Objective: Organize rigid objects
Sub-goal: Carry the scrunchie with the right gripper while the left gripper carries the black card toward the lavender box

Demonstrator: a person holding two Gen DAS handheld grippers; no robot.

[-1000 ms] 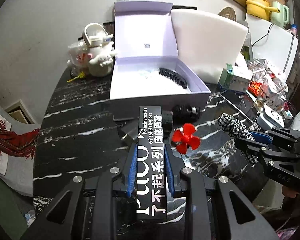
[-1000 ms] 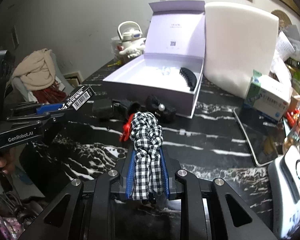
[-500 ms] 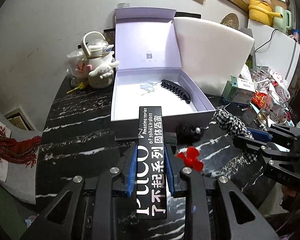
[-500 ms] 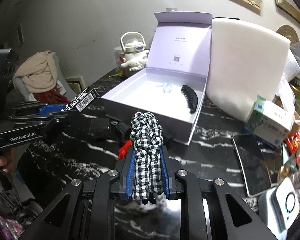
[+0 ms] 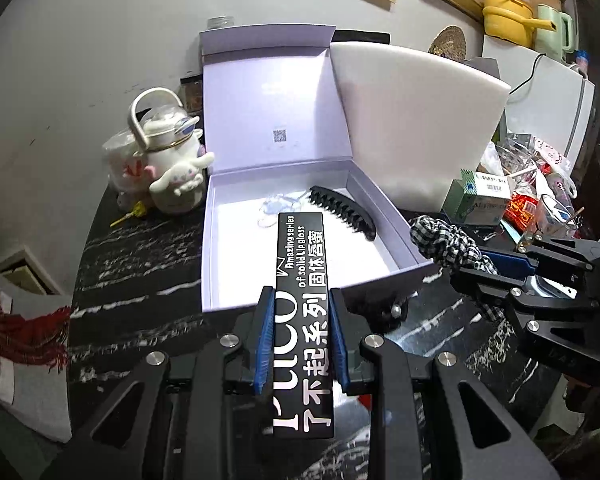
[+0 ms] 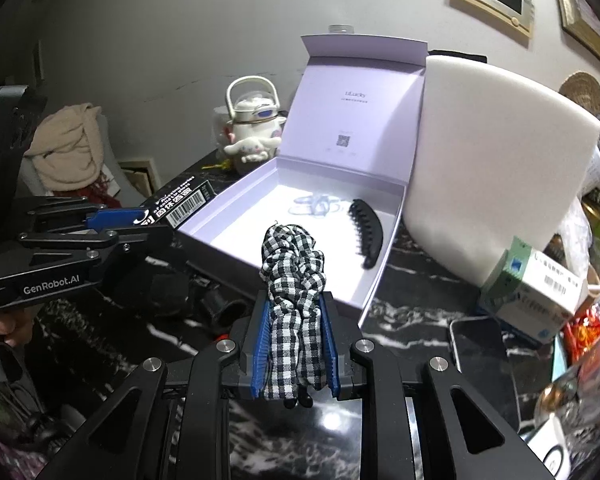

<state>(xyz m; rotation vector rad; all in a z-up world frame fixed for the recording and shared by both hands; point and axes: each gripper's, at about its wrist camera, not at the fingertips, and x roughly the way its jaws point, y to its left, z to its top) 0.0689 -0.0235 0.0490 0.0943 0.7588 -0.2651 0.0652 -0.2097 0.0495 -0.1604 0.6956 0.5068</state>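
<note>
My left gripper [image 5: 300, 304] is shut on a long black lip gloss box [image 5: 302, 280] with white lettering; the box tip reaches over the front wall of the open lilac gift box [image 5: 228, 248]. My right gripper [image 6: 293, 304] is shut on a black-and-white checked scrunchie [image 6: 292, 264], held just before the same lilac gift box [image 6: 376, 280]. Inside lie a black hair claw clip [image 5: 342, 208] [image 6: 366, 232] and a clear hair tie [image 6: 314, 205]. Each gripper shows in the other's view: the right gripper [image 5: 476, 264] at the right, the left gripper [image 6: 148, 220] at the left.
On the black marble table [image 5: 132, 264] stand a white teapot with a plush figure [image 5: 168, 160], a white foam block [image 5: 416, 136], a green-and-white carton [image 6: 536, 292], a phone [image 6: 480, 356] and small black items [image 6: 220, 308] before the box. Clutter crowds the right edge.
Both grippers have moved forward and risen toward the lilac box with their loads still held. The red flower clip and black items on the table have slipped under the fingers, out of sight.
</note>
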